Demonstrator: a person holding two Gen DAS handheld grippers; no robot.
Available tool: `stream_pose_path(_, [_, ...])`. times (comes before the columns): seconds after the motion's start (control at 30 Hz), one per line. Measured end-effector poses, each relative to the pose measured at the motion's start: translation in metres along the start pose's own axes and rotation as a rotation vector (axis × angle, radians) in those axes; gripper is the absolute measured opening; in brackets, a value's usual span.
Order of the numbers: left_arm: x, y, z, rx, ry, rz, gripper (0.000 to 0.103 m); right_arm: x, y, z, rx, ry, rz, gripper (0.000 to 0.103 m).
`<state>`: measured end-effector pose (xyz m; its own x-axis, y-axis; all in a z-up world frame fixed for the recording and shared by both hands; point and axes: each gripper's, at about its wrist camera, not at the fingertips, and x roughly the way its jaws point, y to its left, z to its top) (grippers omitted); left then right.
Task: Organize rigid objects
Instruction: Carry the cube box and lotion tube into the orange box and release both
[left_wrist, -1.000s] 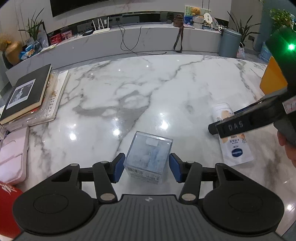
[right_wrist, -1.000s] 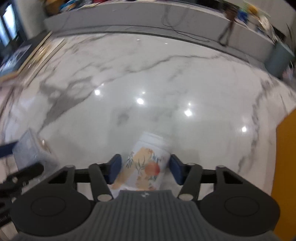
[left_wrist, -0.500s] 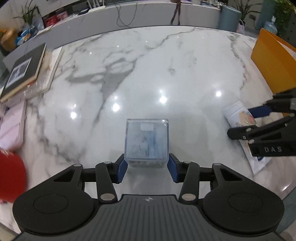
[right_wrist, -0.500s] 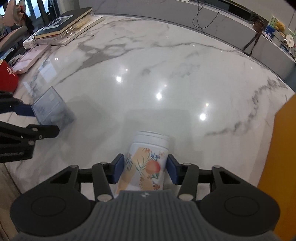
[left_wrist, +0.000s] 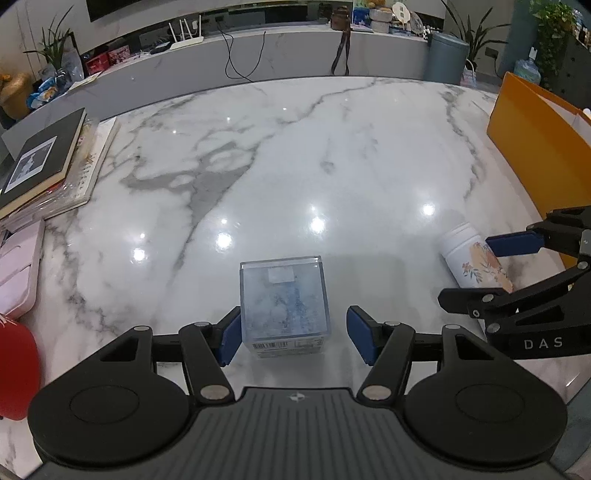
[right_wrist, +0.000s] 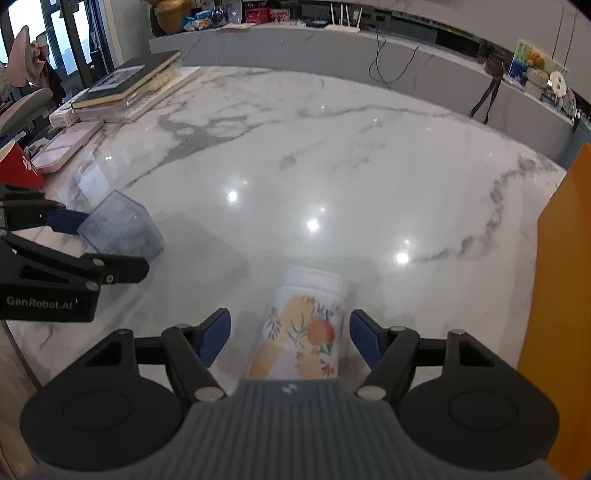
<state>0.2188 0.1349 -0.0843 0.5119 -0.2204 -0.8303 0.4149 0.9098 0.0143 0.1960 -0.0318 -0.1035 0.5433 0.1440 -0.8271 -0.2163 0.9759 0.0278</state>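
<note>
A clear plastic box (left_wrist: 283, 305) with pale blue contents stands on the marble table (left_wrist: 295, 155), between the fingers of my left gripper (left_wrist: 294, 339). The jaws stand open, with a gap on the right side of the box. The box also shows in the right wrist view (right_wrist: 120, 228). A white bottle (right_wrist: 308, 325) with a floral and orange print lies on its side between the open fingers of my right gripper (right_wrist: 290, 332), with gaps on both sides. The bottle also shows in the left wrist view (left_wrist: 472, 258), with the right gripper (left_wrist: 517, 273) around it.
A stack of books (left_wrist: 44, 166) lies at the table's left edge, with a pink case (left_wrist: 16, 269) and a red object (left_wrist: 16, 365) nearer me. An orange box (left_wrist: 535, 147) stands at the right edge. A counter with cables and clutter runs behind the table.
Both grippers were shut on their objects half a second ago and have opened. The box and the bottle now rest on the table between the open fingers.
</note>
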Motion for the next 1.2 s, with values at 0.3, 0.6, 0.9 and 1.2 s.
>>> stream_pose_path(0.3, [0.000,0.004,0.010,-0.038,-0.048,0.001,0.059,0.001,-0.002,-0.003,0.019,-0.003,-0.009,0.052])
stream_pose_path(0.6, [-0.008,-0.002,0.014,-0.068,-0.054,0.002,0.052,-0.011,-0.009,-0.003,0.027,-0.032,0.025,0.045])
stream_pose_path(0.9, [-0.053,-0.051,0.038,0.008,-0.159,-0.029,0.052,-0.072,-0.026,0.003,0.073,-0.170,0.045,0.045])
stream_pose_path(1.2, [-0.097,-0.128,0.079,0.138,-0.274,-0.139,0.052,-0.163,-0.096,-0.003,0.229,-0.321,0.001,0.045])
